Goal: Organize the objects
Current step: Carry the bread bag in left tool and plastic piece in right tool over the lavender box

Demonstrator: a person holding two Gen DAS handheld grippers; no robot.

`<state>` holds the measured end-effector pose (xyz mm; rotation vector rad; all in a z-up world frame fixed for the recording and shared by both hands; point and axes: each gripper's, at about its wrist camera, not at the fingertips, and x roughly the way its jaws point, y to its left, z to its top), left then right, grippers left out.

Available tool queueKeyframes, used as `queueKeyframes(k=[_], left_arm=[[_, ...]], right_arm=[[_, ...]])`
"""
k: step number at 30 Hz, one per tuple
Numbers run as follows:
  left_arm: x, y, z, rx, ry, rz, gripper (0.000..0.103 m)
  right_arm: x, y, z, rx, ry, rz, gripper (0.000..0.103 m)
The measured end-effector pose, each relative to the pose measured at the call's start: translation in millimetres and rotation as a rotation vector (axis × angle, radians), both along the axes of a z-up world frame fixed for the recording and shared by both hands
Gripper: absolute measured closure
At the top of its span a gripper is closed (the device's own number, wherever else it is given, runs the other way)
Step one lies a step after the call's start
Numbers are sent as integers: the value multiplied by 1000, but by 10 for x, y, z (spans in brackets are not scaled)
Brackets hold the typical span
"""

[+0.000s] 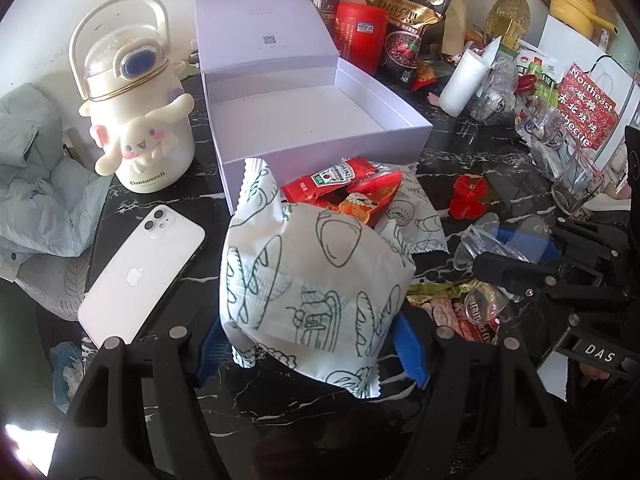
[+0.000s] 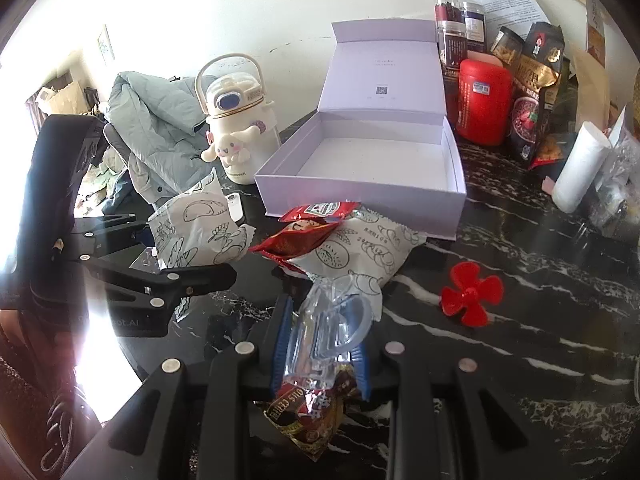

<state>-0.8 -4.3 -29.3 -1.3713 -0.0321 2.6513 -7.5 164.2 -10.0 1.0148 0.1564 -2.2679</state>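
Note:
My left gripper (image 1: 310, 354) is shut on a white snack bag (image 1: 316, 280) printed with bread drawings and holds it tilted above the black marble table. The same bag (image 2: 192, 232) shows at the left of the right wrist view. My right gripper (image 2: 322, 334) is shut on a crumpled clear plastic piece (image 2: 340, 316). Under it lies a red and gold snack packet (image 2: 312, 412). Ahead, red ketchup packets (image 1: 344, 184) rest on a second white bag (image 2: 360, 252). Behind them an open white box (image 1: 312, 120) stands empty, its lid up.
A Cinnamoroll bottle (image 1: 140, 120), a white phone (image 1: 140, 276) and a grey jacket (image 1: 36, 168) lie to the left. A red propeller (image 2: 472, 294) lies to the right. A red can (image 2: 484, 104), jars, snack bags and a white roll (image 2: 580, 168) crowd the back right.

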Motion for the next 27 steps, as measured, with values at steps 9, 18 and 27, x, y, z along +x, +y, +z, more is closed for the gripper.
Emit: queueKeyframes(k=[9, 18, 27], left_arm=[[-9, 148, 170, 0, 33, -24, 34], [-40, 259, 257, 14, 42, -35, 34], [-105, 394, 465, -19, 108, -41, 34]], right_arm=[[40, 82, 209, 2, 67, 16, 76], [53, 190, 354, -8, 91, 0, 76], [-26, 259, 535, -11, 145, 5, 76]])
